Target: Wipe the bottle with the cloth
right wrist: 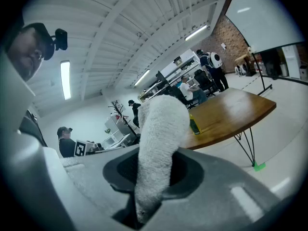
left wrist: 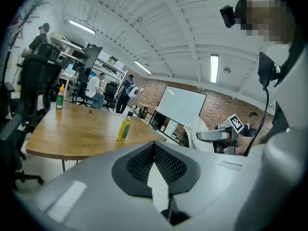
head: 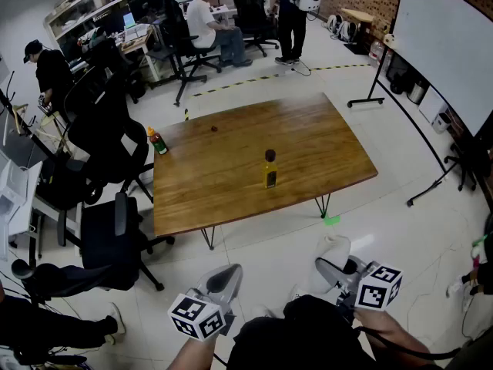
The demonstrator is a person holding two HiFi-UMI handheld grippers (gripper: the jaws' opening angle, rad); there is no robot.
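- Two grippers are in your hands. Both hang over the floor point(head: 400, 230), well apart from the table point(head: 216, 187).
- Your left gripper point(left wrist: 155, 146) is clenched tight. Its two jaws touch each other, and nothing is between them.
- Your right gripper point(head: 333, 267) is grasping the cloth point(right wrist: 160, 134). The cloth is white and fluffy, and it sticks up out of the jaws.
- The bottle point(head: 270, 171) to wipe is yellow with a dark cap. It stands straight up near the middle of the table, a little closer to the near edge.
- Neither gripper touches the bottle, and the cloth is far from it too.
- A green bottle point(head: 158, 142) stands by the left edge of the table, near the far left corner.
- A small dark thing point(head: 214, 128) lies near the far edge. It is too small to tell what it is.
- Some black chairs point(head: 104, 233) stand on the floor beside the left edge of the table.
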